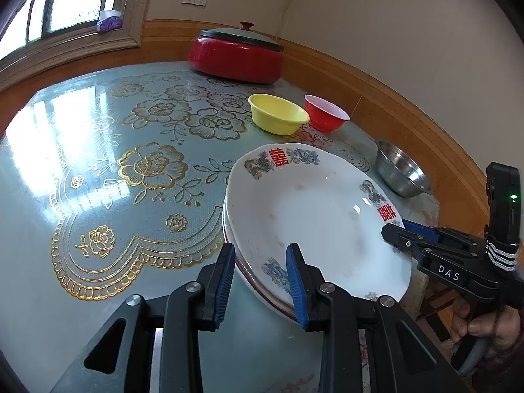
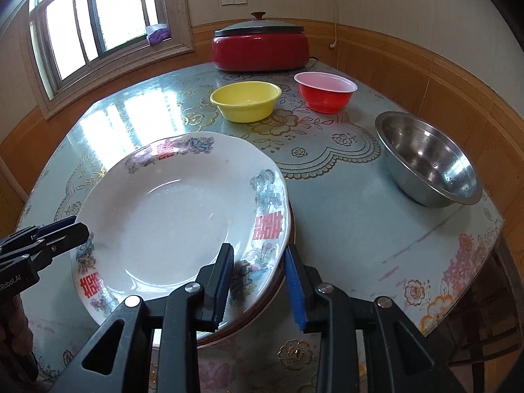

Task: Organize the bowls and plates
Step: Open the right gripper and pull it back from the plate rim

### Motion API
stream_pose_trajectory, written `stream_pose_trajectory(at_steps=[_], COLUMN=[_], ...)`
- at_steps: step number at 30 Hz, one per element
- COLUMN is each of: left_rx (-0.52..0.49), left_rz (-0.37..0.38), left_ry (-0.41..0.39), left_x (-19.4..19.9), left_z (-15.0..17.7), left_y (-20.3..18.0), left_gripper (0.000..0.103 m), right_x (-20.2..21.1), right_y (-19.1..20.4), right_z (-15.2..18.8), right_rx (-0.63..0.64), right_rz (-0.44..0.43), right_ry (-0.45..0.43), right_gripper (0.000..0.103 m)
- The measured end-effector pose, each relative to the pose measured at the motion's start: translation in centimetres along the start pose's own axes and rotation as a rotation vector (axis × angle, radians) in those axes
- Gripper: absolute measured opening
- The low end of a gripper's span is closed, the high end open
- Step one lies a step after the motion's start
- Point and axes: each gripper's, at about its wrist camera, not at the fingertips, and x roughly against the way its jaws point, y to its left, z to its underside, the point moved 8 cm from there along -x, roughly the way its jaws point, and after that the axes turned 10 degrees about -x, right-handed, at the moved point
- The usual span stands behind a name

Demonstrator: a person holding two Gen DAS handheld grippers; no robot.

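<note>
I have a gripper in each hand, one at either side of the plates. My left gripper [image 1: 262, 281] straddles the near-left rim of the top plate [image 1: 314, 209] — one blue pad outside the edge, one over the plate's face — with a gap on both sides, so it is partly spread and pinching nothing that I can see. My right gripper [image 2: 258, 283] stands the same way at the opposite rim: the rim passes between its pads and I see no pad pressing on it. I judge the plate has been set down on the stack and both tools are letting it go, or else are about to take it; I cannot tell which.

The stack sits at the near part of the table [image 2: 344, 216], the top plate nested in at least one more below — a second rim with a dark red line [image 1: 262, 294] shows under it. Two plates I can count for sure; more may be hidden.

Bowls: three, all separate, none stacked. The yellow bowl [image 2: 245, 100] and red bowl [image 2: 326, 90] stand side by side toward the far edge, in front of a lidded red pot [image 2: 260, 49]. The steel bowl [image 2: 429, 160] stands alone near the right edge, well apart from the other two. Nesting them looks like the job still to do.
</note>
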Motion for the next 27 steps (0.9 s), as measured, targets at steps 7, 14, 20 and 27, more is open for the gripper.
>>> stream_pose_trajectory(at_steps=[7,14,20,27], left_rx=[0.007,0.04,0.051,0.038], left_rz=[-0.012,-0.06,-0.09,-0.097], left_ry=[-0.009,-0.009,-0.019,-0.028], left_x=[0.3,1.2,2.2,3.4], left_z=[-0.1,-0.1,-0.1,-0.2], left_y=[-0.2,0.5,0.8,0.6], left_gripper=[0.036,0.053,0.056,0.064], right_x=[0.0,0.0,0.8,2.5], right_y=[0.3,0.5,0.0,-0.9], right_z=[0.3,0.7,0.5,-0.2], right_rx=[0.004,-0.02,-0.069,-0.141], right_rz=[-0.009,-0.017,-0.014,0.0], right_ry=[0.031,0.03,0.0,-0.059], right_gripper=[0.037,0.042,0.043,0.044])
